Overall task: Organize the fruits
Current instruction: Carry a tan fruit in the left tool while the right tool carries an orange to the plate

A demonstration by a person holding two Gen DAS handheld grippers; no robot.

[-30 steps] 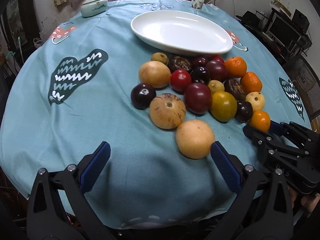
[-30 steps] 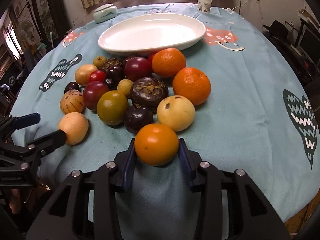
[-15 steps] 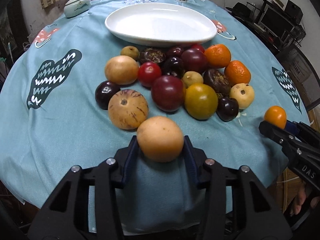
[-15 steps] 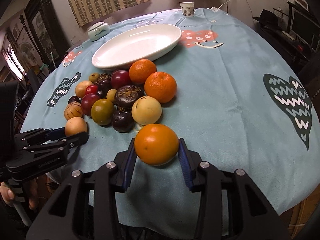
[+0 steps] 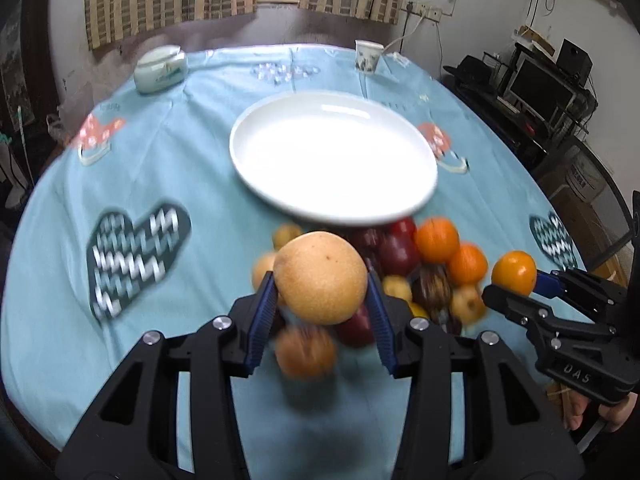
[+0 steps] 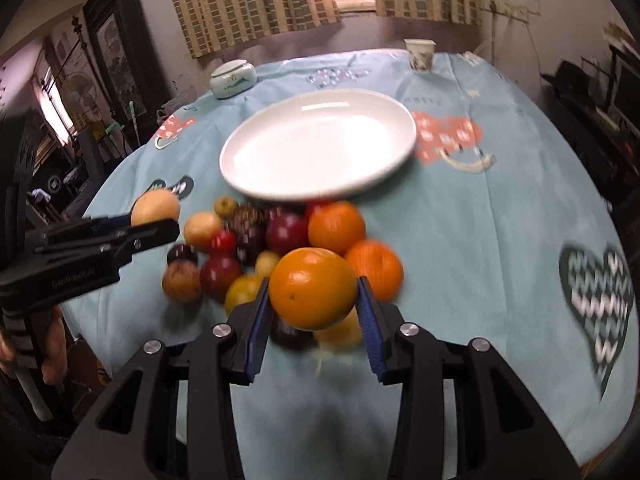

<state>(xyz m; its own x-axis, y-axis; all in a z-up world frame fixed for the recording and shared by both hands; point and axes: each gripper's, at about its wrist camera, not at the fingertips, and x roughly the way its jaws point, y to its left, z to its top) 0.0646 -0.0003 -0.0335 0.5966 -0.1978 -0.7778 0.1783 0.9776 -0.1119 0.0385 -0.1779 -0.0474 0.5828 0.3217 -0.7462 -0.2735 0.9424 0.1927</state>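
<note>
My left gripper [image 5: 321, 280] is shut on a tan round pear [image 5: 320, 278] and holds it in the air above the fruit pile [image 5: 400, 256]. My right gripper [image 6: 314, 292] is shut on an orange [image 6: 313, 288], also lifted above the pile [image 6: 256, 248]. The empty white oval plate [image 5: 334, 158] lies on the blue tablecloth just beyond the pile; it also shows in the right wrist view [image 6: 318, 152]. The right gripper with its orange [image 5: 514, 274] appears at the right of the left wrist view. The left gripper with its pear [image 6: 155, 208] appears at the left of the right wrist view.
A lidded ceramic jar [image 5: 160, 69] stands at the far left of the round table and a paper cup [image 5: 367, 56] at the far edge. Shelves with electronics [image 5: 548, 88] stand to the right of the table.
Both grippers have risen from the cloth with their fruit and moved forward, toward the plate. One second ago the left gripper was open around the pear; it has since shut on it.
</note>
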